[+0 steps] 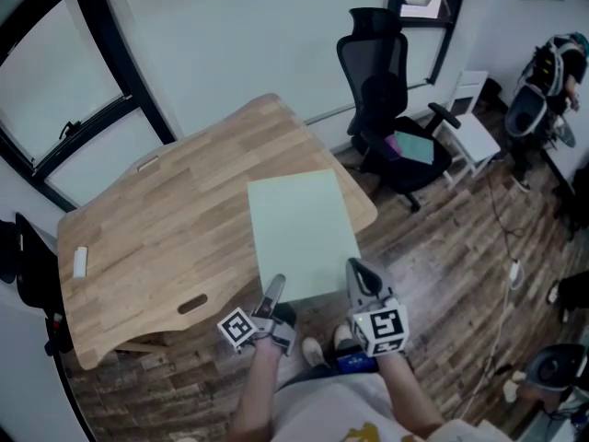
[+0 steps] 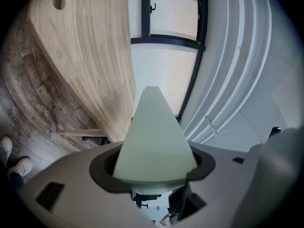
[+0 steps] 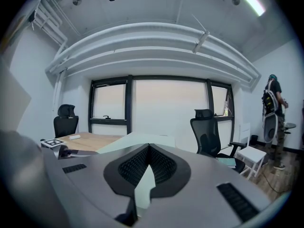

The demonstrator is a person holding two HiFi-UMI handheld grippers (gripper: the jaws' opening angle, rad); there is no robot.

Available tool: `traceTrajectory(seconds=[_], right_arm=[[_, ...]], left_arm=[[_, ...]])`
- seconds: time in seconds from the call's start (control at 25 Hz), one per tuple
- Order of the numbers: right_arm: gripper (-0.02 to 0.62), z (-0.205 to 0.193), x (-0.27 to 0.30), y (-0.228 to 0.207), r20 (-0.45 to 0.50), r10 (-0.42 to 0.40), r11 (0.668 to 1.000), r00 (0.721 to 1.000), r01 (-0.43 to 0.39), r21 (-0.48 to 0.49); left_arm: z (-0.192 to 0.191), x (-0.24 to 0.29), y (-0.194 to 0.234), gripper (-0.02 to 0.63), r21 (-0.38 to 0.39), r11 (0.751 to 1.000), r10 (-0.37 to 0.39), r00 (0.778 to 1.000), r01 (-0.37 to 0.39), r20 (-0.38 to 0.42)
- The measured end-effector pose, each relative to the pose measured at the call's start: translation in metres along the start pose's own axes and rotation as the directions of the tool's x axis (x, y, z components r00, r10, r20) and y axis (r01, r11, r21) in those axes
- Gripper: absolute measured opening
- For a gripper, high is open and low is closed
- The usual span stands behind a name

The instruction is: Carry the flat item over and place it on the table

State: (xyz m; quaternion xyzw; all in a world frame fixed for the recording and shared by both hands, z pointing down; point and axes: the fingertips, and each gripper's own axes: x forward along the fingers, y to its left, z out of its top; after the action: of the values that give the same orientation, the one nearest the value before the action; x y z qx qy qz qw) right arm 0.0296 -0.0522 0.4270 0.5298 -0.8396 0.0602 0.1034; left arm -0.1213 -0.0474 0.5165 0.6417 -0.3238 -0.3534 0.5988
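Pale wood of the table [image 1: 156,219] fills the left and centre of the head view, with a small white block [image 1: 80,261] near its left edge. At centre frame the pale green flat sheet [image 1: 299,233] spreads over the table's right end, its near edge past the rim; the left gripper [image 1: 275,291] is clamped on the near left corner and the right gripper [image 1: 358,274] is closed on the near right corner. A black office chair [image 1: 386,99] stands at upper right.
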Motion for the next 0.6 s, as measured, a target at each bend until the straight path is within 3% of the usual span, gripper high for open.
traceTrajectory(seconds=[0.6], right_arm=[[-0.002, 0.0, 0.01, -0.02, 0.015, -0.014, 1.0, 1.0, 0.014, -0.007]], left_arm=[[0.0, 0.026, -0.002, 0.284, -0.013, 1.0, -0.021, 1.0, 0.021, -0.003]])
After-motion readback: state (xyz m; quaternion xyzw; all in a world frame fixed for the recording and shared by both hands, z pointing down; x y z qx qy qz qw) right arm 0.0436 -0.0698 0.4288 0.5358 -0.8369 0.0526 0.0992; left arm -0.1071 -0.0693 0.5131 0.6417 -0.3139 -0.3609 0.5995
